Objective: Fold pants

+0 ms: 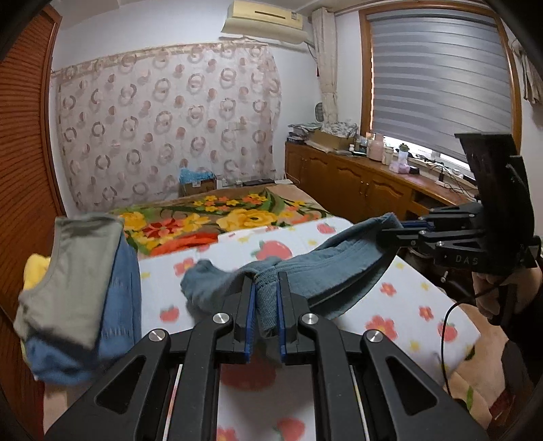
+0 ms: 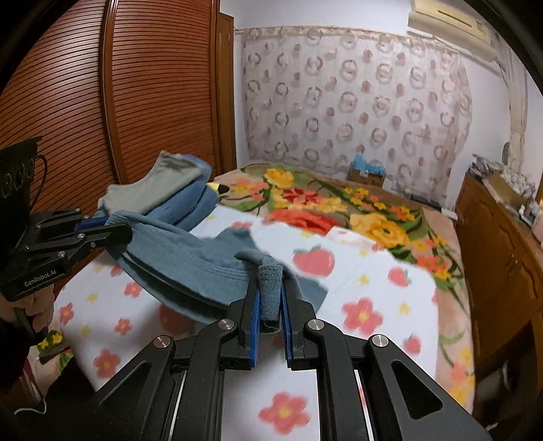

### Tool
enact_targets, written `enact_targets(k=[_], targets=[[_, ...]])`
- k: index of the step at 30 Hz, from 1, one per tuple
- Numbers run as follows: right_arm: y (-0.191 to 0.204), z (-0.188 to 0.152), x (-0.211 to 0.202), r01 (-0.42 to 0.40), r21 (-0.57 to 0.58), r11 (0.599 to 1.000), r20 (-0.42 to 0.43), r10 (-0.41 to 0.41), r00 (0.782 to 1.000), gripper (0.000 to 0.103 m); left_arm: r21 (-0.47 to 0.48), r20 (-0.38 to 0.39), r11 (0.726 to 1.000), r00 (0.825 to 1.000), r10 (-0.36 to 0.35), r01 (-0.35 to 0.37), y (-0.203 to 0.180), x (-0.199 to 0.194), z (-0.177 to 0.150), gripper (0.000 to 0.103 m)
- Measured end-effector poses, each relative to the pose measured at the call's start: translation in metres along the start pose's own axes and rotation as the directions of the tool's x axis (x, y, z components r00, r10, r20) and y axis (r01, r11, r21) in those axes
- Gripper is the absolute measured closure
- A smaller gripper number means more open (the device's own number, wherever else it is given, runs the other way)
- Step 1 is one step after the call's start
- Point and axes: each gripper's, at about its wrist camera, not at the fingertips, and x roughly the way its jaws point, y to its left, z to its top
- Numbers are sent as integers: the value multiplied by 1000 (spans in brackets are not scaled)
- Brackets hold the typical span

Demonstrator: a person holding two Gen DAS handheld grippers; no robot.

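1. Sheet [image 1: 390, 305] with strawberries and flowers, under the claw.
2. Floral blanket [image 1: 217, 217], beyond the claw.
3. Stack of folded clothes [image 1: 74, 281], left of the claw.
4. Patterned curtain [image 1: 169, 125], far ahead.
5. Cabinet [image 1: 356, 183], ahead to the right.
6. Blind [image 1: 437, 84], upper right.
7. Air conditioner [image 1: 264, 20], high above.
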Motion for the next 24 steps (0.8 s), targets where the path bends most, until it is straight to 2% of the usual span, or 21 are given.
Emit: enact_targets(k=[10,24], targets=[[16,-56,-23,-41,50,998,-62,44,997,92,-52,-97,998,994,-50,45,-11,-19,-68,91],[26,-98,-25,-67,140,988,-110,83,990,92,-107,-189,993,979,-77,58,-14,-14,-124,91]])
